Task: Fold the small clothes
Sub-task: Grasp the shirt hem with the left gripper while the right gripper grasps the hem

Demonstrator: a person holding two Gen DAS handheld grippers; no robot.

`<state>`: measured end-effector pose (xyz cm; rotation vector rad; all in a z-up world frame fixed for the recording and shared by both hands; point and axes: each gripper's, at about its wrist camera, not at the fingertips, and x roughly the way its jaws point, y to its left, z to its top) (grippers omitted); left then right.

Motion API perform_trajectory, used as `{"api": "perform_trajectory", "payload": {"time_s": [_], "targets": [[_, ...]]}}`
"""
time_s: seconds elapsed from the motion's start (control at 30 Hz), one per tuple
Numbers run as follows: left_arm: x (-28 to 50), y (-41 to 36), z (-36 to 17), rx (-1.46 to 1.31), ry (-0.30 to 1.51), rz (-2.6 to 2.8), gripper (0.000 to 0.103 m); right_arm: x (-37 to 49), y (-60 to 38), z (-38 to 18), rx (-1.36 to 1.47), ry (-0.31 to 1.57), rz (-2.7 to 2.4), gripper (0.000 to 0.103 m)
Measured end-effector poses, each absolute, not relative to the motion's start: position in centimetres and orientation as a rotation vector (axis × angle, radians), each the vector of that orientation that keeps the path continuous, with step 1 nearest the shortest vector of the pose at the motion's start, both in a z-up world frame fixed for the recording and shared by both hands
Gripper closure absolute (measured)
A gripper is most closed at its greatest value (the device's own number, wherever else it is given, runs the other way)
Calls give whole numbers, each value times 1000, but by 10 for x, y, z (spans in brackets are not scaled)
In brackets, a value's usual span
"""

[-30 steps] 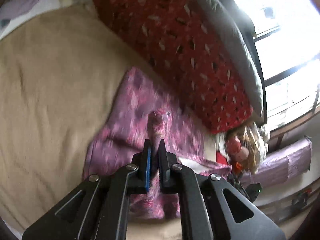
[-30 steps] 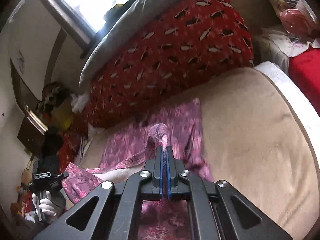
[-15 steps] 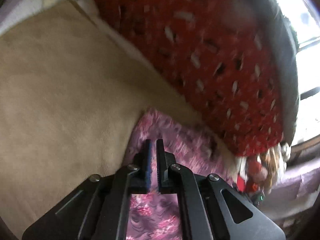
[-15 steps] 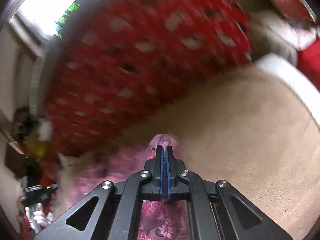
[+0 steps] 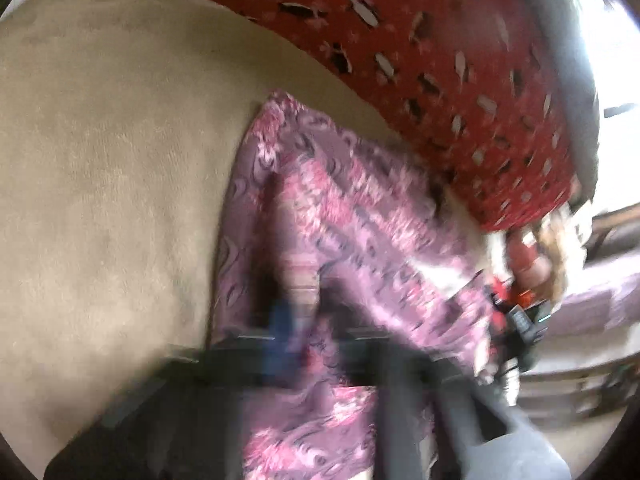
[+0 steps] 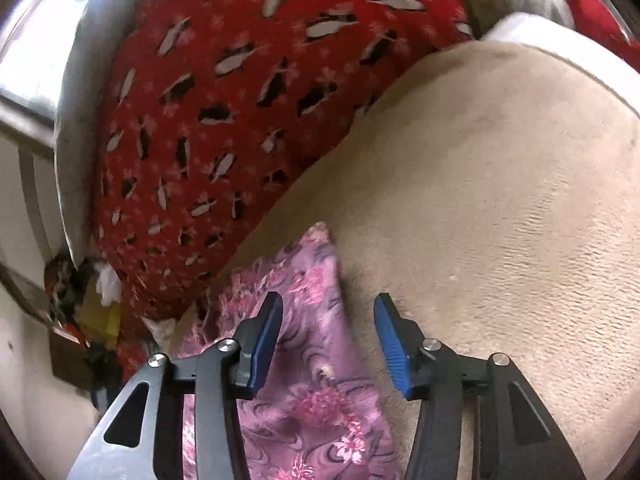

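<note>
In my left wrist view almost everything near the lens is smeared. The pink patterned garment (image 5: 344, 232) lies on the tan blanket (image 5: 112, 184), one corner reaching toward the red patterned cushion (image 5: 440, 64). My left gripper (image 5: 300, 320) is only a dark blur with a hint of blue pad, and cloth shows across where its tips should be. I cannot tell whether it is spread or pinched, or whether it grips the fabric. The cloth looks doubled there, so I judge a fold has been laid toward the cushion. At the right edge sit a doll (image 5: 536, 248) and some dark clutter, close to the garment's far side; they would crowd any sweep that way.

In my right wrist view things are sharp. My right gripper (image 6: 328, 344) stands wide, blue pads (image 6: 266, 340) well apart and holding nothing. It hangs over the garment's (image 6: 312, 360) right edge: the left finger over the cloth, the right finger over bare blanket (image 6: 500, 220). That placement reads to me as a corner just let go, set flat with its tip pointing at the cushion (image 6: 240, 92). The cushion sits just beyond that corner, so there is little room to push the fold further. A grey pillow (image 6: 76, 128) lies behind it, and clutter lies low on the left, clear of my work.
</note>
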<state>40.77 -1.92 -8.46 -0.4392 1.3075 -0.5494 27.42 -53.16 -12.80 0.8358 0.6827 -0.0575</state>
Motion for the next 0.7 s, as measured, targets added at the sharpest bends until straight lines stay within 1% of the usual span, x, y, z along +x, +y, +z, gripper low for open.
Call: {"api": "perform_trajectory", "payload": {"time_s": [0.03,0.1,0.2,0.3,0.37,0.43,0.5,0.57,0.63,0.67,0.7], "targets": [[404,-18,-80,-439,1283,-535,101,276,-526,-122,782,694,-46,97],[393,-9,-62,-452,1201,-535,101,272,-516,-104,684,665,-47,98],[387,5,-30,-505,1071,-553,101,263,-511,-68,627,566,-4,98],[401,8,-15,-523,985,-514,101,268,-513,-45,613,500,-3,98],[416,7,-20,-546,978,-482,101,276,-520,-42,640,473,-25,98],[434,-2,-35,-547,991,-432,101,285,-528,-50,682,469,-47,98],[449,-14,-61,-542,1050,-374,101,299,-535,-69,710,518,-92,98],[459,-20,-93,-521,1118,-309,101,314,-540,-100,744,615,-139,98],[464,-25,-119,-511,1180,-280,100,325,-544,-132,781,741,-202,93],[462,-21,-120,-545,1163,-286,99,324,-545,-139,807,751,-203,94],[460,-17,-117,-564,1159,-297,99,316,-546,-136,823,700,-210,93]]}}
